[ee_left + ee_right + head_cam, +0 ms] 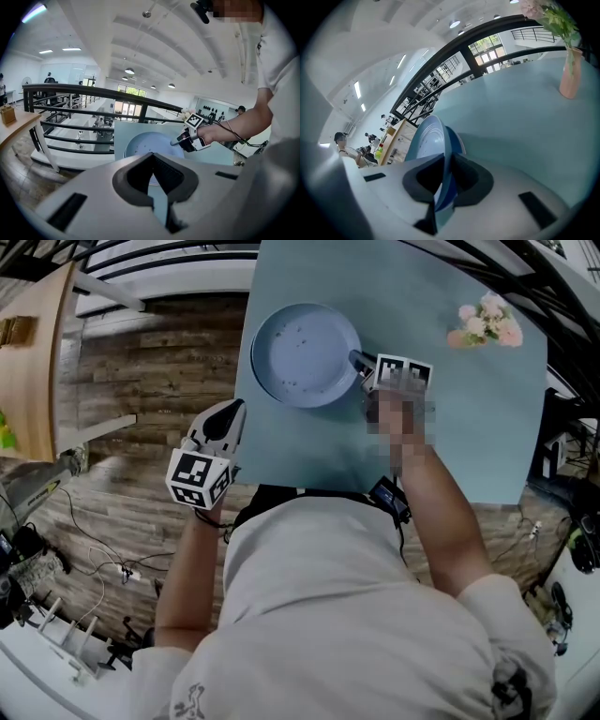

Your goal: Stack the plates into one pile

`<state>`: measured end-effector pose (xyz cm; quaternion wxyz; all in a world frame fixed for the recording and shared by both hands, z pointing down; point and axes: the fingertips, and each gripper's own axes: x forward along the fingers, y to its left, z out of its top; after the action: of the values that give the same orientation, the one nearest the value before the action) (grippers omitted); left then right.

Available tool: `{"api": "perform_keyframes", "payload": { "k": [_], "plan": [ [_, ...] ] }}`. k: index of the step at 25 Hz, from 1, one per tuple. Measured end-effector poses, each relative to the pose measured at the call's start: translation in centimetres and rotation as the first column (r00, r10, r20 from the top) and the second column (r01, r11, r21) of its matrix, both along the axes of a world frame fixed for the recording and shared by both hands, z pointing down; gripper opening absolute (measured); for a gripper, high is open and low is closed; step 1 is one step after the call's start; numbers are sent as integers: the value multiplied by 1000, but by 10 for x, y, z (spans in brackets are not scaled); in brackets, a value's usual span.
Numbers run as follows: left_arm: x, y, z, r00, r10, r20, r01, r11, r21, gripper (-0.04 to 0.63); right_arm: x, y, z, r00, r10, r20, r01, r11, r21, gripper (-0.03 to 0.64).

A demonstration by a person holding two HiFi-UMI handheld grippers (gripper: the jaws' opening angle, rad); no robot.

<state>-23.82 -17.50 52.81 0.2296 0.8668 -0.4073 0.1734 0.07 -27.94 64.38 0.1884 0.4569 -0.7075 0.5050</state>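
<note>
A round light-blue plate (305, 352) lies on the far-left part of the pale blue worktop (450, 427), close to the left edge. The right tongs (361, 360) reach the plate at its right rim. In the right gripper view the rim stands between the two dark pads, and both pads bear against it, one on the pale upper face and one on the darker blue underside. Whether a second plate lies beneath cannot be determined. The left tongs (237, 409) are together at the tips, with nothing between them. They are positioned just off the near-left edge of the worktop, above the wooden floor (141, 456), and point toward the plate without touching it. A vase of pink flowers (486, 322) stands at the far-right corner of the worktop, well apart from the plate.
</note>
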Motion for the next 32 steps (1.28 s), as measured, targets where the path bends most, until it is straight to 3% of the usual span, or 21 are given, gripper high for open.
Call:
{"api": "perform_keyframes", "payload": {
  "k": [5, 9, 16, 23, 32],
  "plan": [
    [-3, -8, 2, 1000, 1, -6, -1, 1000, -8, 5, -3, -6, 1, 998, -17, -59, 18, 1000, 21, 47],
    [1, -11, 1, 1000, 5, -7, -5, 1000, -6, 5, 2, -5, 4, 995, -35, -98, 39, 999, 30, 133],
    [9, -10, -8, 1000, 7, 2, -7, 1000, 14, 5, -3, -2, -17, 960, -180, -216, 213, 967, 139, 158],
    [39, 2, -31, 1000, 20, 12, -21, 998, 59, 5, -13, 24, -69, 887, -339, -312, 431, 852, 298, 156],
    [80, 27, -77, 1000, -1, 29, -3, 989, 146, 5, -4, 70, -151, 852, -401, -337, 523, 696, 493, 93]
  ]
}}
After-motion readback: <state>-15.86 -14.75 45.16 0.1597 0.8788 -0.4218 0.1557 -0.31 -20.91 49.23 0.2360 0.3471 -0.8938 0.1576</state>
